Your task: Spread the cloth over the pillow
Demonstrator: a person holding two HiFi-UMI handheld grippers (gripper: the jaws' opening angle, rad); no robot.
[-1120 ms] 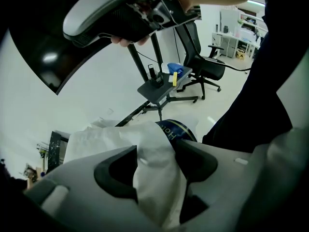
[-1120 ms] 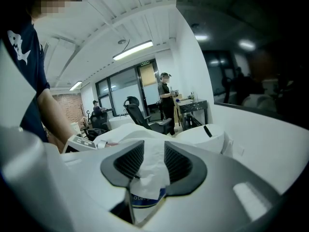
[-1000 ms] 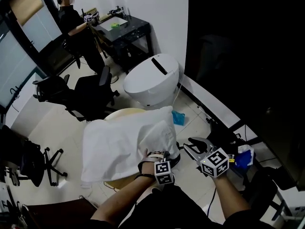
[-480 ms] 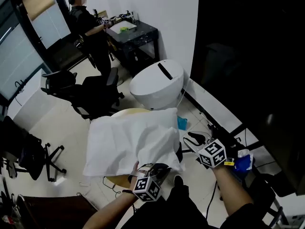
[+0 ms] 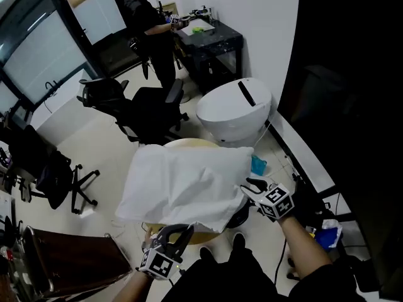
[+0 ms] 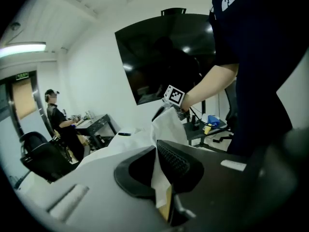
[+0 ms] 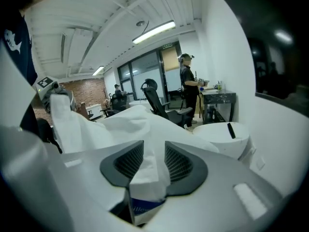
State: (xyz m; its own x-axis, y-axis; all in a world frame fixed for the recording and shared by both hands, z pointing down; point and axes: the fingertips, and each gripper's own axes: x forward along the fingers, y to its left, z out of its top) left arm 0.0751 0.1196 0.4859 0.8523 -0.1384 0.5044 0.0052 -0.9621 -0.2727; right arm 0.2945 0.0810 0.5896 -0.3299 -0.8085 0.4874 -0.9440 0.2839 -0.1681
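A white cloth (image 5: 189, 184) lies over the white pillow on a round tan table (image 5: 189, 145); cloth and pillow are hard to tell apart. My left gripper (image 5: 178, 231) is at the near edge, below the bundle, shut on a thin edge of the cloth (image 6: 159, 149). My right gripper (image 5: 250, 186) is at the near right corner. In the right gripper view its jaws (image 7: 147, 166) pinch a thick white fold (image 7: 145, 173) with a blue label showing under it. From the left gripper view the cloth runs up to the right gripper (image 6: 166, 110).
A white rounded machine (image 5: 233, 109) stands just beyond the table. Black office chairs (image 5: 151, 109) are at the far left. A person (image 5: 146, 24) works at a black desk (image 5: 211, 39). Blue items (image 5: 258, 164) lie on the floor. A dark brown panel (image 5: 69, 263) is near left.
My left gripper has slid from the pillow's near right side down and left to the near edge and shut on the cloth. The right gripper keeps its hold; the head view has swung.
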